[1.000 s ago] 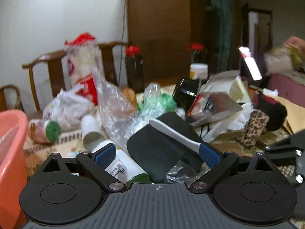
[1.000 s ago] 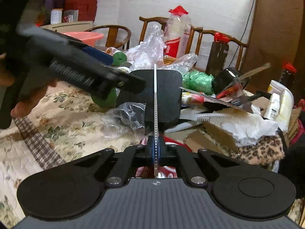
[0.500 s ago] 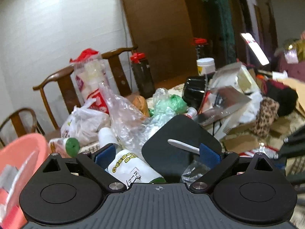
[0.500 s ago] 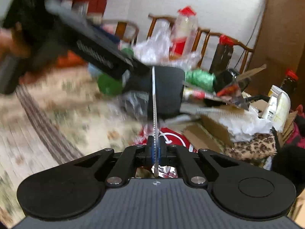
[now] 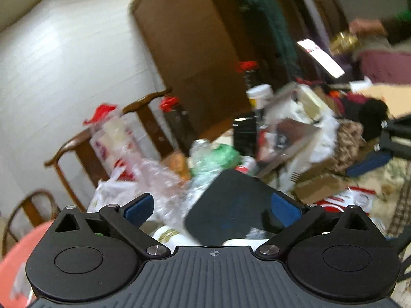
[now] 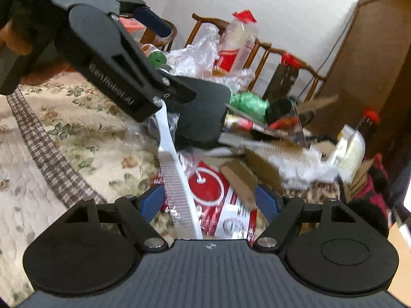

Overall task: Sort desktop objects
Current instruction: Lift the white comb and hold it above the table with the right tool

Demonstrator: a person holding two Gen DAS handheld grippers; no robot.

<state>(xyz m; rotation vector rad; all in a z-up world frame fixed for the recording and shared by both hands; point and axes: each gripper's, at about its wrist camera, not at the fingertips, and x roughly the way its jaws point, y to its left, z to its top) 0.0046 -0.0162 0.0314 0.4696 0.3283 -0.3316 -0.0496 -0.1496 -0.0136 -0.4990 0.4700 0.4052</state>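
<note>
A black flat scraper head [image 5: 231, 213] with a white ridged handle [image 6: 177, 179] hangs between my two grippers above the cluttered table. In the left wrist view my left gripper [image 5: 213, 208] has its blue pads wide apart, and the black head lies between them; it also shows at the upper left of the right wrist view [image 6: 154, 61], where it meets the handle's top end. My right gripper [image 6: 209, 201] is open, and the white handle passes by its left pad [image 6: 152, 201] without being pinched.
A pile of plastic bags [image 5: 159, 179], a green bag [image 6: 249, 104], dark red-capped bottles [image 6: 282, 77], cardboard [image 6: 246, 172] and a red-and-white packet [image 6: 215, 192] covers the floral tablecloth [image 6: 64, 133]. An orange basin [image 5: 15, 264] is at lower left. Wooden chairs [image 5: 77, 148] stand behind.
My right gripper has opened and let go of the white handle it was pinching. Both grippers have swung and tilted; the scraper now hangs at my left gripper.
</note>
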